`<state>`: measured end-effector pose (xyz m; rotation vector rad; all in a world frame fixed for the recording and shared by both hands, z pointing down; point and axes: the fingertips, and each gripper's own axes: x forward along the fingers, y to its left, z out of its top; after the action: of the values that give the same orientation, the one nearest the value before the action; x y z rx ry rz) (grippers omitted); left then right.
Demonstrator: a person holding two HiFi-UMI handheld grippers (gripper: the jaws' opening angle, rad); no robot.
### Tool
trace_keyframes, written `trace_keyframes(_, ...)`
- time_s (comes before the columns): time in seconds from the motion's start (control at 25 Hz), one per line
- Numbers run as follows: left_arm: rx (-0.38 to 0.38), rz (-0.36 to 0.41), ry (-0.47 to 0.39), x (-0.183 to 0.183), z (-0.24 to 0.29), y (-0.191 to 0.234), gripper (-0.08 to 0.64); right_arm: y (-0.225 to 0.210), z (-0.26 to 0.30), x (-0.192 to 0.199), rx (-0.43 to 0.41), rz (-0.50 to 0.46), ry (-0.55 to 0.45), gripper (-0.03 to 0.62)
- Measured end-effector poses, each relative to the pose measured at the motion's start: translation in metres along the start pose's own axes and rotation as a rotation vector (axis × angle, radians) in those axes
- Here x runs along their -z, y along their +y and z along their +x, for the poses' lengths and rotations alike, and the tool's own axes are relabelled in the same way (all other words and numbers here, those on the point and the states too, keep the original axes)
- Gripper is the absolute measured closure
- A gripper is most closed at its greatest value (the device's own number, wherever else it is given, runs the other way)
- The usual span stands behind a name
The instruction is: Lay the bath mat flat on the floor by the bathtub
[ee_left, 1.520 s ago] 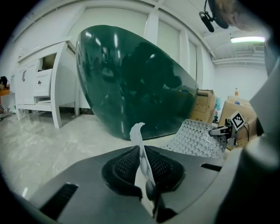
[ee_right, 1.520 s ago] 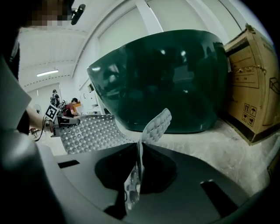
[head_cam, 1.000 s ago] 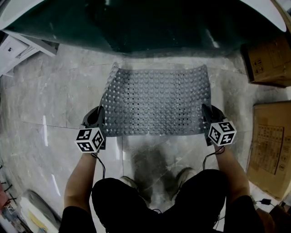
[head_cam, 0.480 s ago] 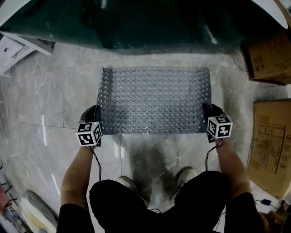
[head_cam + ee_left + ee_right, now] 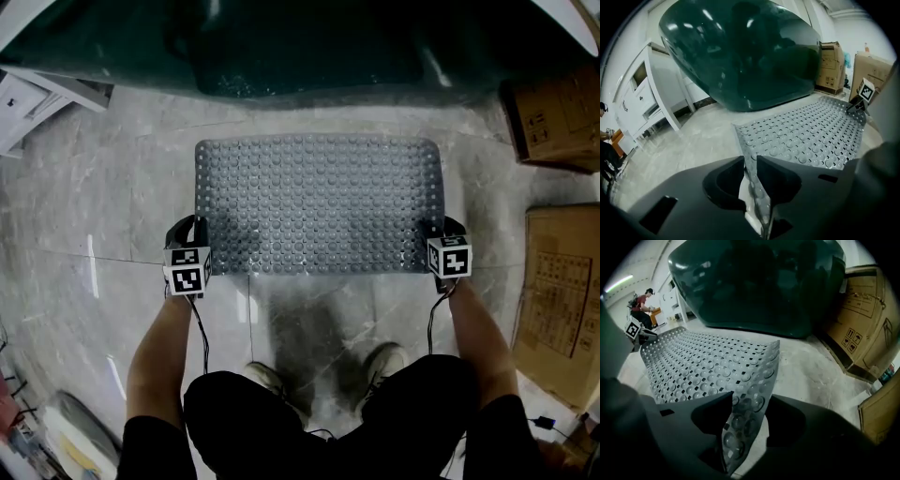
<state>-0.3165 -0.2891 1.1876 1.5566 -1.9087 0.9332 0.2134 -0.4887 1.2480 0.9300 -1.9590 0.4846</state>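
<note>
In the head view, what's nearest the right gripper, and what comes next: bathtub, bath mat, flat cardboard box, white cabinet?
From the right gripper:
1. bath mat: its corner sits between the jaws, which have just been opening.
2. flat cardboard box: just to its right.
3. bathtub: ahead, past the mat.
4. white cabinet: far left.

One bath mat (image 5: 319, 202), one bathtub (image 5: 309, 47), two cardboard boxes (image 5: 553, 112) (image 5: 562, 291), two grippers, left gripper (image 5: 197, 228) and right gripper (image 5: 435, 232)

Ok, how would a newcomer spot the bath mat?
Find the dark green bathtub at the top of the head view. On the marble floor just below it lies the grey bath mat, the only thing studded with round bumps and holes.
</note>
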Motion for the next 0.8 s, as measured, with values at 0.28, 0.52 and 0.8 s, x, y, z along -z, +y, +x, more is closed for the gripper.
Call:
trace_keyframes(0.28, -0.028, 0.030, -0.039, -0.006, -0.006, 0.002, 0.459, -0.019, -0.007, -0.007, 0.122, 0.011, -0.034, 0.336)
trace_keyframes(0.52, 0.025, 0.044, -0.087, -0.020, -0.013, -0.014, 0.460, 0.011, -0.013, -0.044, 0.036, -0.020, -0.140, 0.342)
trace_keyframes(0.8, 0.089, 0.072, -0.166, -0.053, -0.024, -0.036, 0.491, 0.069, -0.025, -0.085, -0.123, -0.113, -0.213, 0.572)
